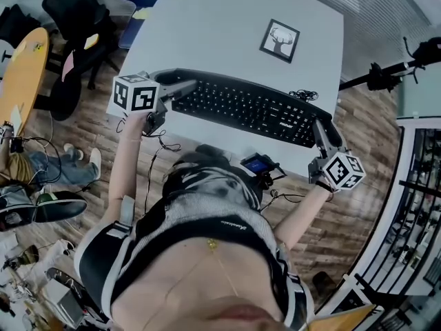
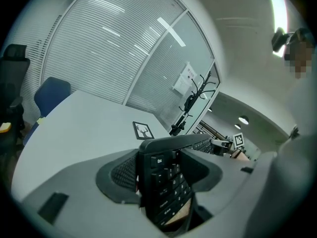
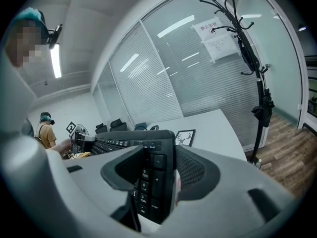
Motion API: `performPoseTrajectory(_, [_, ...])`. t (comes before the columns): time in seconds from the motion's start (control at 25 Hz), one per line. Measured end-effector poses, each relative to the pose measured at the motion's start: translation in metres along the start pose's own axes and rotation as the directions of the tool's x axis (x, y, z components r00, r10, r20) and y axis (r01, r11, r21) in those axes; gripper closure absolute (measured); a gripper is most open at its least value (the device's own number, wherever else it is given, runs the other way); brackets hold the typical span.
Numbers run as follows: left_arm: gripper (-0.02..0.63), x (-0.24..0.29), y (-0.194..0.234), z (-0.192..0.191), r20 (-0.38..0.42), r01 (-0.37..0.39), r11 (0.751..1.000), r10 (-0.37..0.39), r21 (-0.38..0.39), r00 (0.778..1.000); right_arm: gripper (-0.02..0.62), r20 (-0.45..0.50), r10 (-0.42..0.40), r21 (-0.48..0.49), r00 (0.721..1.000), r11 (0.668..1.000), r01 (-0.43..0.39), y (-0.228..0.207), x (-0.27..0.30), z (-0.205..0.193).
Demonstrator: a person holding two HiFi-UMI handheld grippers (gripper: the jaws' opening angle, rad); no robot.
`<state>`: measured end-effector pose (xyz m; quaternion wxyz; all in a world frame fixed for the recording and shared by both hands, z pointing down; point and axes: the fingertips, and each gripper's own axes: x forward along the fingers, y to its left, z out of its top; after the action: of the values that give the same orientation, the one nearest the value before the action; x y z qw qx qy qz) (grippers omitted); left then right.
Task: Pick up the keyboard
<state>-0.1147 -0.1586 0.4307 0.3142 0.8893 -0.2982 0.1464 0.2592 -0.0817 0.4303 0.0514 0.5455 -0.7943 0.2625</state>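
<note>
A long black keyboard [image 1: 248, 107] hangs just above the white table [image 1: 227, 19], near its front edge, held by both ends. My left gripper [image 1: 173, 92] is shut on its left end; in the left gripper view the Esc-key end [image 2: 163, 180] sits clamped between the grey jaws. My right gripper [image 1: 322, 131] is shut on the right end, where the number-pad end [image 3: 151, 182] fills the gap between its jaws. Each gripper view shows the other gripper small at the keyboard's far end. The keyboard's cable [image 1: 303, 94] lies coiled behind it.
A small framed deer picture [image 1: 279, 40] lies on the table behind the keyboard. A black coat stand [image 1: 386, 73] is off the table's right side. Office chairs [image 1: 76, 40] stand to the left. A dark device [image 1: 260, 165] hangs at the person's waist, with wood floor below.
</note>
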Motion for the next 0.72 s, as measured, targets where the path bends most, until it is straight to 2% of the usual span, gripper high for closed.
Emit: performPoseTrajectory(0.72, [0.367,-0.0075,-0.0102,0.0079,0.024,0.002,1.0,-0.003,0.019,1.0,0.396,0.025,-0.003,-0.014,1.0,1.0,0.004,0.0064,-0.0089,0.0087])
